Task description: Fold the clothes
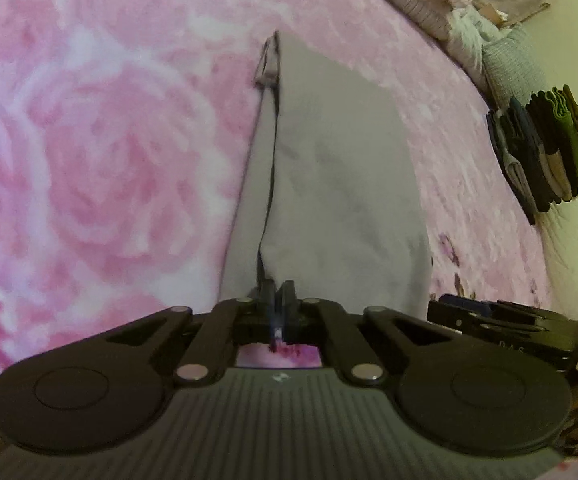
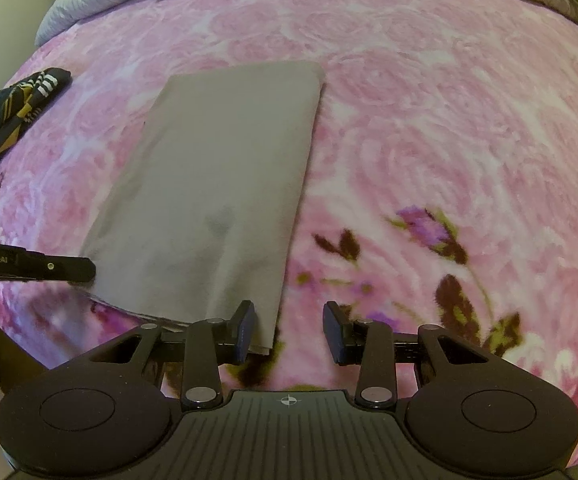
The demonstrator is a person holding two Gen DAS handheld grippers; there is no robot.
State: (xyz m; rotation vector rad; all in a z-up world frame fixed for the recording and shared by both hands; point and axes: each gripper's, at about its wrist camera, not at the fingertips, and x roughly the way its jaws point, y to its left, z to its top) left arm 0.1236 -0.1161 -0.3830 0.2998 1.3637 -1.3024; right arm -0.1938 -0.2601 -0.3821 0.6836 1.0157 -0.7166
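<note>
grey cloth (image 2: 217, 184) lies flat on the pink rose blanket (image 2: 429, 128), already folded into a long narrow strip running away from the near edge of the bed.

left gripper (image 1: 277, 300): clenched on the near left corner of the cloth. a thin edge of the fabric runs straight from the closed fingers toward the far corner, so the pinch looks to catch the layers at the edge. the same gripper shows as a dark bar at the cloth's left side in the right wrist view.

right gripper (image 2: 289, 332): released, jaws partly apart, nothing between them. its left finger (image 2: 245, 330) sits just over the near right corner of the cloth; the other finger is over bare blanket. contact with the fabric cannot be told.

handling, judged: thin, light, limp woven fabric, no stiffness. it will drape and sag wherever unsupported, and stacked layers may slide apart if only the top one is pinched. the plush blanket likely drags on it a little. not fragile.

where to grip, judged: near right corner, pinching all layers at the edge to match the left hold; then both corners can be carried to the far end for the next fold.

off-task: a pile of folded clothes (image 1: 545, 152) at the bed edge, a striped dark garment (image 2: 13, 108) to the left.
</note>
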